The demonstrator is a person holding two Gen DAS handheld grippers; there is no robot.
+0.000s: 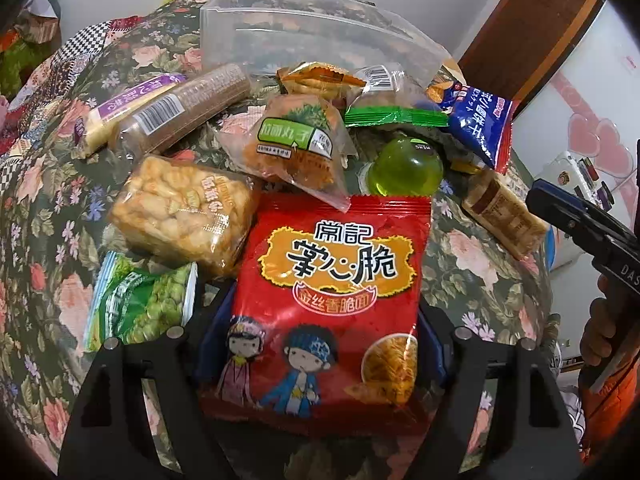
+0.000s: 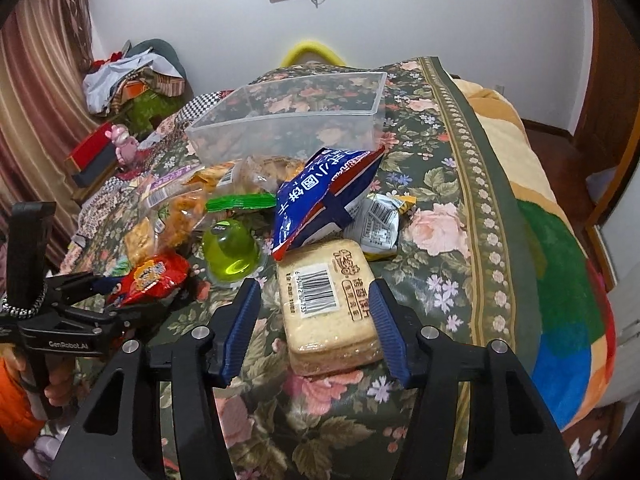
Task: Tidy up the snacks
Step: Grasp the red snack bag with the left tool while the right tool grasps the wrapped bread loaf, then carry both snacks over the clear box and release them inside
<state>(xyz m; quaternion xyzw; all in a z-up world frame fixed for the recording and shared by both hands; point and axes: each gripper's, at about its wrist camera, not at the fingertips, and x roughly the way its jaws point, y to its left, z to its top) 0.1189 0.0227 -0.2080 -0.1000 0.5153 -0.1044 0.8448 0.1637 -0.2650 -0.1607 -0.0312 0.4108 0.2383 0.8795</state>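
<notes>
The red noodle-snack packet [image 1: 328, 280] fills the middle of the left wrist view. My left gripper [image 1: 324, 304] is shut on it, and its blue pads show only at the packet's edges. The right wrist view shows that gripper [image 2: 120, 292] at the left with the red packet [image 2: 156, 276] in it. My right gripper [image 2: 314, 286] straddles a beige biscuit pack [image 2: 332, 304] lying on the bedspread. The right pad touches the pack and the left pad stands apart from it. A clear plastic box [image 2: 280, 136] sits beyond the pile, with no snack visible inside.
Loose snacks lie together: a green jelly cup [image 2: 230, 248], a blue packet [image 2: 320, 196], a puffed-snack block [image 1: 184, 216], a green pea packet [image 1: 140, 304] and a brown roll [image 1: 188, 108]. The floral bedspread [image 2: 440, 220] drops off at the right edge. Clothes [image 2: 120, 76] are piled at the back left.
</notes>
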